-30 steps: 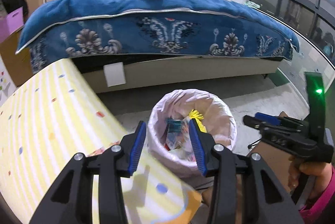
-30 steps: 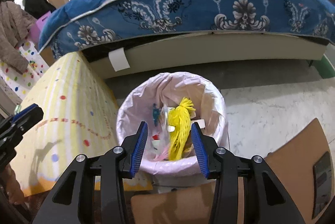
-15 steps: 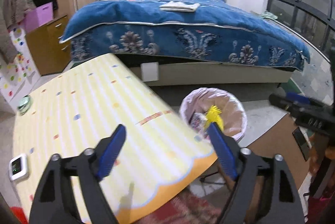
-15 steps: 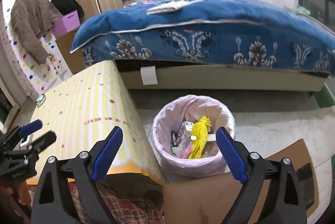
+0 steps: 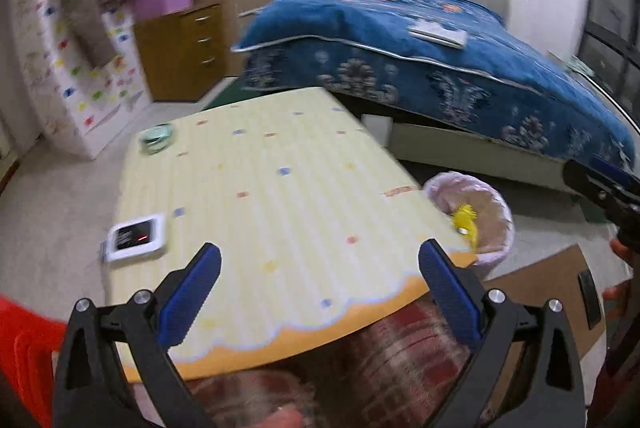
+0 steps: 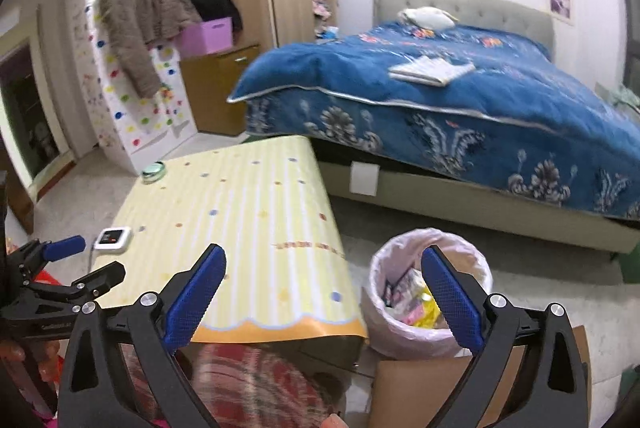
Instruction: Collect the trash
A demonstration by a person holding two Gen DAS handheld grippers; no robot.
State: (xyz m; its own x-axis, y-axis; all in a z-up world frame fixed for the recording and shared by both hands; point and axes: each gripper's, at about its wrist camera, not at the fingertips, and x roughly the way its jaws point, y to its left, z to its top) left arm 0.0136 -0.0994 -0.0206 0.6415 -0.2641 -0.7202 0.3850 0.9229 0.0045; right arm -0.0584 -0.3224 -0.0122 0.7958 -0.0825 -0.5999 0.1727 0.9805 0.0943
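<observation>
A round trash bin (image 6: 430, 290) with a pink liner stands on the floor right of the yellow striped table (image 6: 240, 228). It holds wrappers and a yellow net piece (image 5: 466, 222). The bin also shows in the left wrist view (image 5: 486, 218), partly hidden by the table edge. My left gripper (image 5: 320, 292) is open and empty above the table's near edge. My right gripper (image 6: 324, 296) is open and empty, above the gap between table and bin. The left gripper also shows at the left in the right wrist view (image 6: 80, 268).
A white device (image 5: 136, 238) and a green dish (image 5: 157, 139) lie on the table (image 5: 280, 207). A brown cardboard sheet (image 6: 460, 388) lies by the bin. A blue-covered bed (image 6: 460, 115) stands behind. A red chair (image 5: 24, 348) is at the lower left.
Both grippers have opened wide and pulled up and back from the bin. The left one has swung left over the table. The yellow net piece now lies in the bin.
</observation>
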